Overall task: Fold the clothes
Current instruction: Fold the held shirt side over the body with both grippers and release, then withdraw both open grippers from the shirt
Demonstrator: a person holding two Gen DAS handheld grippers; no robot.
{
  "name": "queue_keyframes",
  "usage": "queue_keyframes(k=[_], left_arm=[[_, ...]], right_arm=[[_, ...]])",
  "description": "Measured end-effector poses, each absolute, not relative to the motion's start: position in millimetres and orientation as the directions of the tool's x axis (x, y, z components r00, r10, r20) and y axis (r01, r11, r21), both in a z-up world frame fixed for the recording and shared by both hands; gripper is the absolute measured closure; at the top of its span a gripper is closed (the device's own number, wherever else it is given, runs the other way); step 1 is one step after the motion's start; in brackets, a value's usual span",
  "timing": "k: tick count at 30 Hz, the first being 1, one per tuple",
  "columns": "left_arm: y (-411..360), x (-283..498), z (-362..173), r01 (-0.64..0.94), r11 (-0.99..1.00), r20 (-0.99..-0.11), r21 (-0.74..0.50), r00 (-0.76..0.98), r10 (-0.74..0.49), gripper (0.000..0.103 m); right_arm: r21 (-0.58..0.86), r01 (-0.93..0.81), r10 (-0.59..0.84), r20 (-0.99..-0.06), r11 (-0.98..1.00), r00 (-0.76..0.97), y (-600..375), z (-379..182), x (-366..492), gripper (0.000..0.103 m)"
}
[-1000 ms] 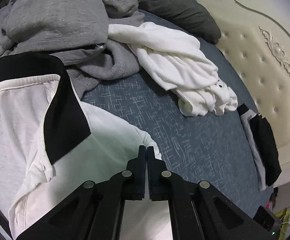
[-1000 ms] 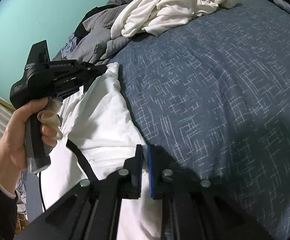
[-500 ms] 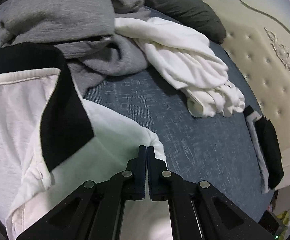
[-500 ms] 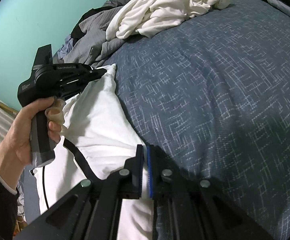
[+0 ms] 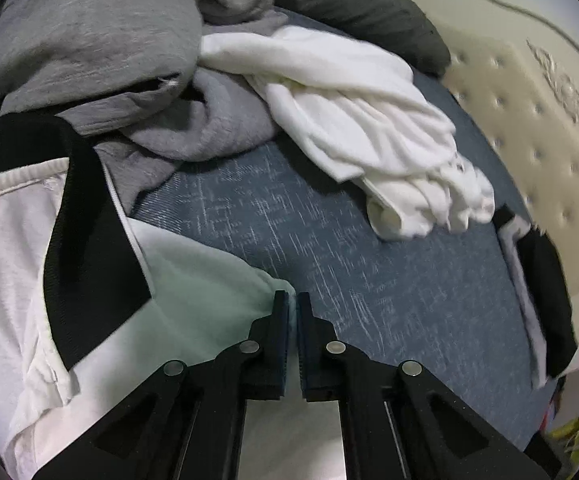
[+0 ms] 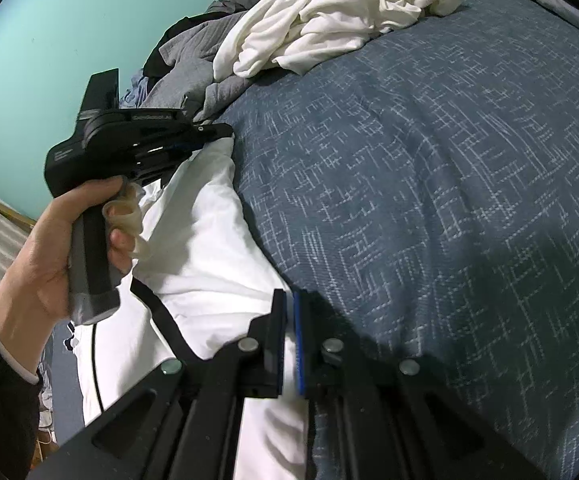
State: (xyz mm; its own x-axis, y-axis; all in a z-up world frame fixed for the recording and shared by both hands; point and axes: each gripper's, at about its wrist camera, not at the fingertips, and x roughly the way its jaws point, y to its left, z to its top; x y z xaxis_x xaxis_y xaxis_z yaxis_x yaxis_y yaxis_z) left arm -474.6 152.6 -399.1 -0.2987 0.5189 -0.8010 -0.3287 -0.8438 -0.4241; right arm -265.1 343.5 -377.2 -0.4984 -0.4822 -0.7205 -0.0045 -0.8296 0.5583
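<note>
left gripper (image 5: 292,300) and right gripper (image 6: 288,300) both pinching white shirt (image 5: 193,280) edge | fold progressing | white top (image 5: 349,128), grey clothes (image 5: 89,48) lying crumpled ahead, waiting

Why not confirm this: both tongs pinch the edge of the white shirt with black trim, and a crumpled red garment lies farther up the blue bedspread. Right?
Wrong on colour only: the crumpled garment is white, as the left wrist view shows. Both the left tongs and right tongs do pinch the white shirt on the blue bedspread.
</note>
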Motion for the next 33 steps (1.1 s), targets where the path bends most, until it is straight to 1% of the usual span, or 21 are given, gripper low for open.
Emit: queue_keyframes(k=[9, 11, 14, 15, 16, 17, 18, 19, 21, 24, 27, 28, 33], left_arm=[[152, -480, -402, -0.300, -0.860, -0.802, -0.413, -0.327, 0.499, 0.099], [151, -481, -401, -0.294, -0.863, -0.802, -0.411, -0.334, 0.496, 0.097], [144, -476, -388, -0.296, -0.861, -0.791, -0.413, -0.351, 0.501, 0.096], [142, -474, -384, -0.297, -0.860, -0.788, -0.414, -0.357, 0.502, 0.092], [139, -473, -380, -0.298, -0.860, -0.784, -0.415, -0.363, 0.504, 0.080], [136, -471, -375, -0.297, -0.859, -0.780, -0.418, -0.368, 0.507, 0.071], [129, -468, -369, -0.294, -0.855, -0.774, -0.427, -0.370, 0.514, 0.056], [122, -462, -360, -0.298, -0.853, -0.768, -0.429, -0.377, 0.518, 0.054], [105, -451, -344, -0.308, -0.854, -0.761, -0.420, -0.393, 0.516, 0.054], [69, -432, -322, -0.306, -0.863, -0.756, -0.403, -0.421, 0.502, 0.052], [19, -403, -304, -0.265, -0.872, -0.739, -0.411, -0.463, 0.489, 0.044], [0, -394, -301, -0.247, -0.875, -0.736, -0.415, -0.475, 0.483, 0.043], [-105, -347, -299, -0.120, -0.906, -0.743, -0.405, -0.534, 0.403, 0.043]], right_arm=[[0.542, -0.002, -0.471, -0.732, -0.841, -0.493, 343, -378, -262, 0.100], [0.541, 0.000, -0.471, -0.732, -0.841, -0.492, 342, -378, -262, 0.100], [0.550, -0.011, -0.477, -0.733, -0.835, -0.486, 343, -379, -266, 0.096], [0.548, -0.014, -0.474, -0.736, -0.836, -0.484, 344, -378, -267, 0.093], [0.546, -0.019, -0.469, -0.737, -0.838, -0.486, 345, -376, -267, 0.089], [0.544, -0.023, -0.465, -0.739, -0.839, -0.488, 346, -375, -267, 0.088], [0.539, -0.029, -0.457, -0.741, -0.842, -0.492, 347, -373, -267, 0.083], [0.532, -0.037, -0.446, -0.743, -0.846, -0.499, 349, -371, -266, 0.075], [0.519, -0.064, -0.414, -0.745, -0.852, -0.522, 354, -366, -265, 0.070], [0.513, -0.101, -0.378, -0.738, -0.853, -0.559, 362, -361, -264, 0.070], [0.511, -0.119, -0.360, -0.734, -0.851, -0.577, 367, -358, -264, 0.070], [0.514, -0.124, -0.357, -0.731, -0.849, -0.582, 368, -357, -264, 0.070], [0.541, -0.118, -0.366, -0.698, -0.833, -0.616, 363, -347, -262, 0.070]])
